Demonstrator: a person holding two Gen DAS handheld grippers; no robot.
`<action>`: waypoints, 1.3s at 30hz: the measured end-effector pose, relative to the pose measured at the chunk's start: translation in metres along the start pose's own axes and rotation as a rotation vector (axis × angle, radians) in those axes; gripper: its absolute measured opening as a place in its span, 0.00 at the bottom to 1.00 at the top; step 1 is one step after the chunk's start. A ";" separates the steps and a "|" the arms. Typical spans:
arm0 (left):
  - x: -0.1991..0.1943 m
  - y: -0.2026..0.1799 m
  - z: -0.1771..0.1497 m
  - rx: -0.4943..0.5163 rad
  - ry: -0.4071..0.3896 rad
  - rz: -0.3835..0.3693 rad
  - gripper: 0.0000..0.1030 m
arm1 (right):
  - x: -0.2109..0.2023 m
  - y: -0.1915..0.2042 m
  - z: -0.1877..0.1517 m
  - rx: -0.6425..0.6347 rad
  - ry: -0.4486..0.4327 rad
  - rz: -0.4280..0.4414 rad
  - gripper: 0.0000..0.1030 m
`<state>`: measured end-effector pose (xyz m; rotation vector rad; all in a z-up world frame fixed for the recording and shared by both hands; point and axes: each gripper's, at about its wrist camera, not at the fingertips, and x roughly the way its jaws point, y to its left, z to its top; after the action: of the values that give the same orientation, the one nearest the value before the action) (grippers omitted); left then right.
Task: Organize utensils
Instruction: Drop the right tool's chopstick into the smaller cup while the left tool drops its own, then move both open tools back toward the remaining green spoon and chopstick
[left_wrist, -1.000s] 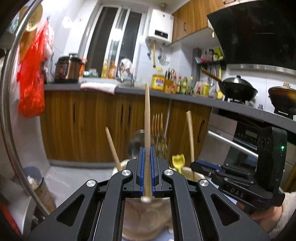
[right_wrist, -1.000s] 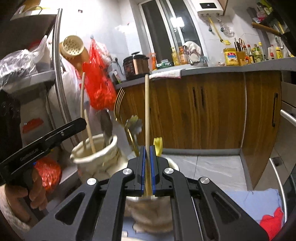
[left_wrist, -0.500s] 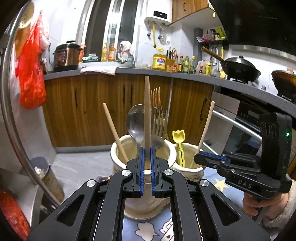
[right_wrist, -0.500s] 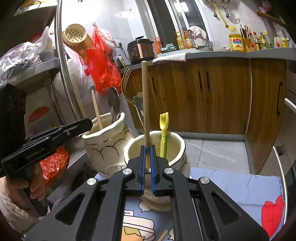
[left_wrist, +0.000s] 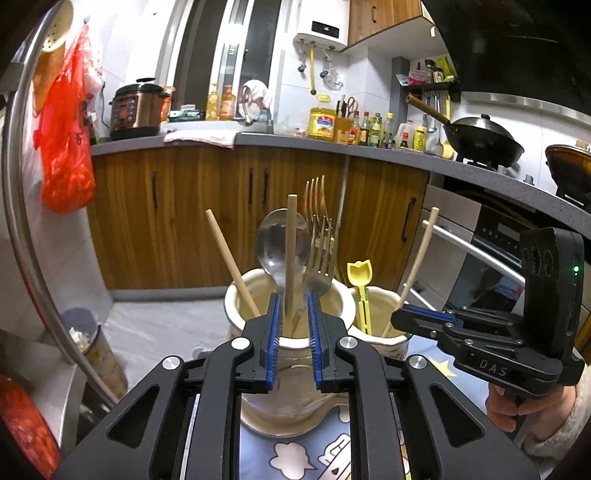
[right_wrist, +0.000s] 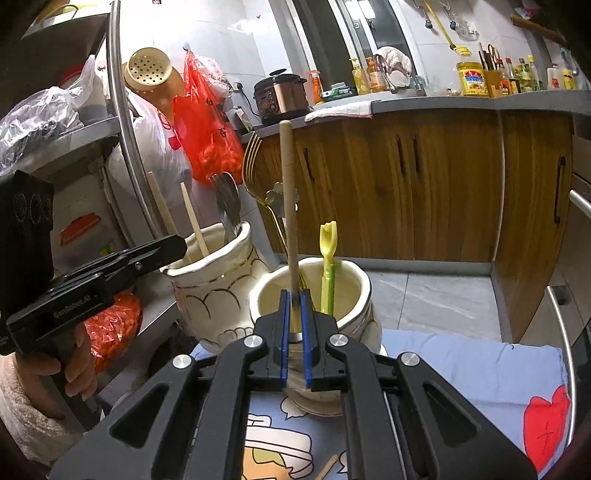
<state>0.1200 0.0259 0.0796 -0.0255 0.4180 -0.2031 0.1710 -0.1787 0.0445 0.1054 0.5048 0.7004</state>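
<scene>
On the cartoon-print cloth (right_wrist: 461, 373) stand two cream ceramic holders, touching or nearly so. The left gripper (left_wrist: 291, 314) sits at the near rim of the taller holder (left_wrist: 284, 354), its blue-lined jaws parted, with clear gaps on both sides of the wooden chopstick (left_wrist: 291, 254) standing between them; it grips nothing. That chopstick rests inside the holder beside a second chopstick (left_wrist: 231, 258) leaning left, a steel spoon (left_wrist: 271, 243) and a bunch of forks (left_wrist: 319, 236).

The right gripper (right_wrist: 293, 314) is at the near rim of the shorter holder (right_wrist: 354, 295). Its jaws stand only slightly apart around another wooden chopstick (right_wrist: 290, 206), which rises upright from the pot; whether the pads touch it cannot be told for certain, though a thin gap seems to show. A yellow-and-green utensil (right_wrist: 327, 266) stands in the same pot, just to the right.

Judging by this, both chopsticks are already delivered into holders and the release is done on the left, about done on the right. What looks like one more wooden stick (right_wrist: 327, 467) lies on the cloth at the near edge, so some sorting probably remains.
</scene>
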 end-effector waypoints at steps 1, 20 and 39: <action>0.000 0.000 0.001 -0.002 0.000 0.001 0.24 | 0.000 -0.001 0.000 0.003 -0.001 0.001 0.20; -0.055 -0.015 0.018 -0.049 0.032 0.046 0.83 | -0.072 0.033 0.023 -0.009 -0.003 -0.093 0.78; -0.060 -0.049 -0.040 -0.083 0.183 0.042 0.90 | -0.104 -0.004 -0.036 0.178 0.072 -0.181 0.87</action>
<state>0.0413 -0.0094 0.0706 -0.0800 0.6088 -0.1474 0.0881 -0.2509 0.0547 0.1991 0.6370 0.4823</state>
